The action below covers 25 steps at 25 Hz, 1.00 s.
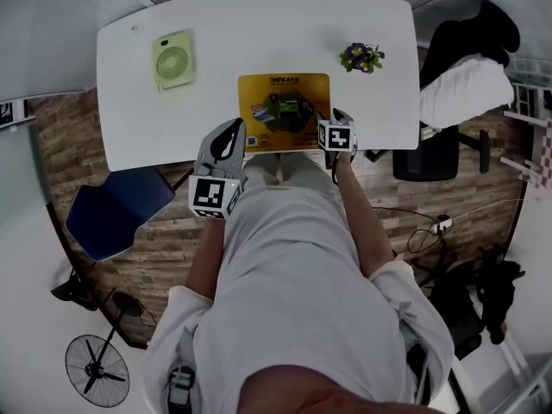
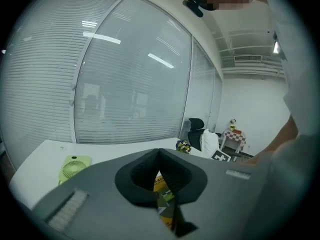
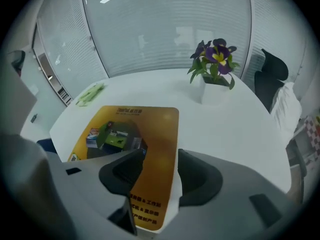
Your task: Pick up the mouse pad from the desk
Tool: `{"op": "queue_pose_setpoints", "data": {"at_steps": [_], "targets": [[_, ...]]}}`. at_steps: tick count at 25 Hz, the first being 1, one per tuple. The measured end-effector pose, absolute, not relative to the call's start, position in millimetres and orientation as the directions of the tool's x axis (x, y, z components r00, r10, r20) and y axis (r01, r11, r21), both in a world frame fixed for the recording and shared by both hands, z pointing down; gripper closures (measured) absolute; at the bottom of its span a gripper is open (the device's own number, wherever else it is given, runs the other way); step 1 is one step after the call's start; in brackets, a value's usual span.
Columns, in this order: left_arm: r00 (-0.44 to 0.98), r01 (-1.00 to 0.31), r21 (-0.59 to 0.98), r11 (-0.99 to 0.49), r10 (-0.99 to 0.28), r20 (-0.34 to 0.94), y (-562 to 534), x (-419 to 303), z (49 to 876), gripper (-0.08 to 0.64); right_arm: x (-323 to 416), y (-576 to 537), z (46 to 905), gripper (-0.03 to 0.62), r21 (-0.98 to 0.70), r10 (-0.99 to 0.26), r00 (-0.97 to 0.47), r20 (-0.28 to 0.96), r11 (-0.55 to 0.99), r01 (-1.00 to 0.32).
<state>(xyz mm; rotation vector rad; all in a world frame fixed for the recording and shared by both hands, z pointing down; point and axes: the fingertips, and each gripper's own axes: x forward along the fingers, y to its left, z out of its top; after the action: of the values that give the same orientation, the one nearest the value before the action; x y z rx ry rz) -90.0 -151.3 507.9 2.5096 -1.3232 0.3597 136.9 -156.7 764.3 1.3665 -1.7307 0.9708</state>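
A yellow mouse pad point(image 1: 284, 110) with a printed picture lies flat at the near middle of the white desk point(image 1: 129, 102). My right gripper point(image 1: 341, 117) hovers at the pad's near right corner. In the right gripper view it point(image 3: 160, 171) is open, with the mouse pad's point(image 3: 150, 129) right edge showing between the jaws and nothing touching the pads. My left gripper point(image 1: 231, 134) sits over the desk's front edge, just left of the pad. Its tips point(image 2: 159, 153) meet, shut and empty, and a strip of the mouse pad point(image 2: 161, 184) shows below them.
A small green fan point(image 1: 173, 60) lies at the desk's back left, and a pot of purple flowers point(image 1: 362, 57) stands at the back right. A blue chair point(image 1: 116, 210) is near the left. A black office chair with a white cushion point(image 1: 457, 93) is on the right.
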Motion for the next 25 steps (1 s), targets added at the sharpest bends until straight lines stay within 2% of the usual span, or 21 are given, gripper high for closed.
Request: {"op": "queue_pose_setpoints", "data": {"at_steps": [6, 15, 19, 23, 25], "targets": [[0.523, -0.848, 0.141, -0.511, -0.766, 0.374, -151, -94, 514, 0.566, 134, -158, 784, 0.354, -0.070, -0.394, -0.143, 0.908, 0.195, -0.978], [0.522, -0.850, 0.161, -0.502, -0.762, 0.383, -156, -96, 522, 0.566, 133, -155, 784, 0.393, -0.107, -0.402, -0.161, 0.902, 0.153, -0.982], [0.535, -0.842, 0.166, -0.513, -0.757, 0.377, -157, -91, 522, 0.566, 132, -155, 782, 0.441, -0.139, -0.402, -0.191, 0.896, 0.155, -0.978], [0.536, -0.842, 0.165, -0.514, -0.760, 0.367, -159, -89, 519, 0.566, 122, -153, 780, 0.543, -0.222, -0.389, -0.267, 0.882, 0.158, -0.962], [0.533, -0.844, 0.162, -0.512, -0.764, 0.363, -159, -89, 517, 0.566, 123, -153, 779, 0.545, -0.265, -0.391, -0.306, 0.868, 0.156, -0.952]]}}
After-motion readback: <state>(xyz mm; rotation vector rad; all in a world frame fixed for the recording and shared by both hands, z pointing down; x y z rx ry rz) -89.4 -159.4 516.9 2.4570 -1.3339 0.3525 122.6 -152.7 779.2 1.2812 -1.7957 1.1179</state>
